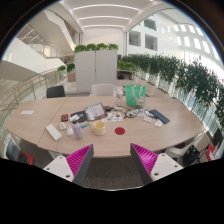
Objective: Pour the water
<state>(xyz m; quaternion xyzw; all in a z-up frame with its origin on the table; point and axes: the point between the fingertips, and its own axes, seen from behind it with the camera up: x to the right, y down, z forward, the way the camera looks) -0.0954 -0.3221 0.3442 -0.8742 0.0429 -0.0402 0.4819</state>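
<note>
A big wooden table (40,125) stood well beyond the gripper (112,160). White cabinets (96,68) with green plants (96,47) on top stood behind it. A teal bag (135,94) sat at the far side. A yellow cup (99,127) and a red coaster (120,130) lay near the front. The pink fingers (78,160) were spread open, holding nothing

The claw (112,160) hangs open, well back from the long oval wooden worktop (40,136), with free air between. The worktop's near strip lies bare. Farther in, a yellow cup (99,127), a flat red disc (120,130) and scattered papers (96,111) crowd its middle.
</note>
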